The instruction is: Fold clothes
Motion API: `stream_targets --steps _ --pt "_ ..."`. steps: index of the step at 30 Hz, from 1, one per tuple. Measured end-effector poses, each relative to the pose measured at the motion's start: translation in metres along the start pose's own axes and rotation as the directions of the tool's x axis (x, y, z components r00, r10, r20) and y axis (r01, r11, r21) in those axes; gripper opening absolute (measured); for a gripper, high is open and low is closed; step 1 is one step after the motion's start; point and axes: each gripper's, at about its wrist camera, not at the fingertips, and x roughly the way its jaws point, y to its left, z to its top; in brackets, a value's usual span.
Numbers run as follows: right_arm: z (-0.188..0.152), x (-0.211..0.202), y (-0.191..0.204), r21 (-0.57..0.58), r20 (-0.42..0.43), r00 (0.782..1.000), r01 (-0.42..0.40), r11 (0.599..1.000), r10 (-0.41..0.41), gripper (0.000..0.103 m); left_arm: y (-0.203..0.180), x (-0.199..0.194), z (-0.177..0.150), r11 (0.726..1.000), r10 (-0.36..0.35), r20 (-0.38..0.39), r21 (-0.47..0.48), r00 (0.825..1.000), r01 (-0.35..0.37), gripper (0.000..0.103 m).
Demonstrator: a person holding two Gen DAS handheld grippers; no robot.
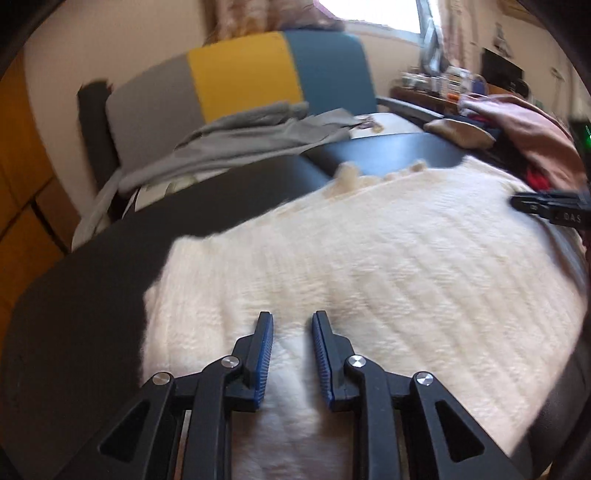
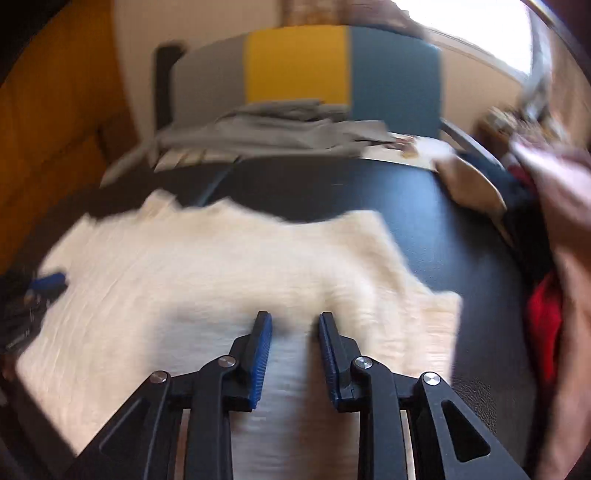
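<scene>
Dark table point(image 1: 85, 295) in foreground. Behind it, chair back point(image 1: 243, 74) in 3 vertical bands: grey, yellow, blue. Orange wooden cabinet point(image 1: 22, 192) far left. Bright window point(image 1: 369, 14) top right. Cluttered shelf point(image 1: 436, 85) at right, blurred.

A lived-in home room: striped upholstered chair point(image 1: 243, 74) draped with grey clothing point(image 1: 236, 140), curtained window point(image 1: 369, 14), wooden cupboard doors point(image 1: 22, 192), cluttered side shelf point(image 1: 436, 83).
</scene>
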Motion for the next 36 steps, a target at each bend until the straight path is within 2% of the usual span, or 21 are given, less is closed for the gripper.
stream_targets --steps 1,3,6,11,15,17,19,20,21,23,24,26,28,29,32,34,36 --pt "-0.003 0.001 -0.010 0.021 0.015 1.000 0.012 1.000 -0.013 0.026 0.005 0.002 0.000 0.999 -0.014 -0.006 -0.029 1.000 0.014 0.024" --pt "-0.006 -0.001 -0.022 0.075 0.029 0.999 -0.016 0.997 0.014 0.026 0.009 0.004 0.001 0.997 -0.028 -0.010 -0.068 1.000 0.027 0.024" --pt "-0.008 -0.003 -0.018 0.070 0.026 0.999 -0.020 0.997 0.018 0.027 0.001 0.000 -0.007 0.998 -0.006 0.000 -0.056 1.000 0.006 0.023" --pt "-0.031 -0.022 -0.011 0.066 0.019 0.999 -0.047 0.997 0.046 0.027 -0.005 -0.026 -0.039 0.998 -0.029 0.013 -0.061 0.999 0.030 0.023" --pt "-0.052 -0.047 -0.011 0.098 0.031 0.992 -0.126 0.987 0.123 0.030 -0.011 -0.048 -0.054 0.998 -0.046 0.017 -0.042 0.999 0.046 0.023" --pt "-0.056 -0.067 -0.026 0.209 0.063 0.984 -0.176 0.962 0.167 0.031 -0.013 -0.062 -0.051 0.997 -0.051 0.033 -0.062 0.998 0.053 0.023" --pt "-0.062 -0.092 -0.044 0.337 0.122 0.974 -0.222 0.915 0.192 0.041 -0.020 -0.078 -0.045 0.993 -0.075 0.087 -0.087 0.993 0.083 0.023" --pt "-0.066 -0.106 -0.052 0.382 0.158 0.970 -0.234 0.894 0.186 0.051 -0.027 -0.086 -0.043 0.989 -0.106 0.121 -0.092 0.987 0.118 0.023" --pt "-0.070 -0.117 -0.059 0.409 0.176 0.969 -0.234 0.882 0.175 0.055 -0.034 -0.095 -0.041 0.984 -0.137 0.154 -0.095 0.978 0.152 0.023" --pt "-0.081 -0.138 -0.070 0.449 0.188 0.971 -0.217 0.866 0.146 0.071 -0.056 -0.104 -0.041 0.969 -0.213 0.193 -0.082 0.958 0.233 0.023" --pt "-0.088 -0.144 -0.076 0.471 0.180 0.974 -0.207 0.858 0.137 0.075 -0.068 -0.106 -0.042 0.961 -0.247 0.201 -0.072 0.948 0.266 0.023" --pt "-0.104 -0.150 -0.088 0.518 0.133 0.981 -0.188 0.834 0.139 0.075 -0.088 -0.105 -0.049 0.949 -0.295 0.204 -0.049 0.933 0.311 0.023" --pt "-0.125 -0.150 -0.095 0.574 0.086 0.981 -0.193 0.796 0.176 0.075 -0.103 -0.100 -0.058 0.937 -0.337 0.193 -0.025 0.922 0.348 0.023" --pt "-0.134 -0.149 -0.097 0.595 0.064 0.979 -0.192 0.780 0.193 0.075 -0.110 -0.096 -0.061 0.935 -0.348 0.178 -0.009 0.920 0.355 0.023" --pt "-0.155 -0.139 -0.096 0.610 0.039 0.974 -0.200 0.767 0.223 0.075 -0.124 -0.083 -0.069 0.935 -0.354 0.139 0.039 0.925 0.352 0.023" --pt "-0.157 -0.134 -0.093 0.601 0.073 0.970 -0.228 0.766 0.232 0.076 -0.129 -0.076 -0.077 0.937 -0.350 0.114 0.053 0.930 0.346 0.023" --pt "-0.153 -0.127 -0.087 0.583 0.087 0.962 -0.259 0.770 0.258 0.077 -0.132 -0.070 -0.086 0.934 -0.358 0.106 0.037 0.928 0.356 0.023"
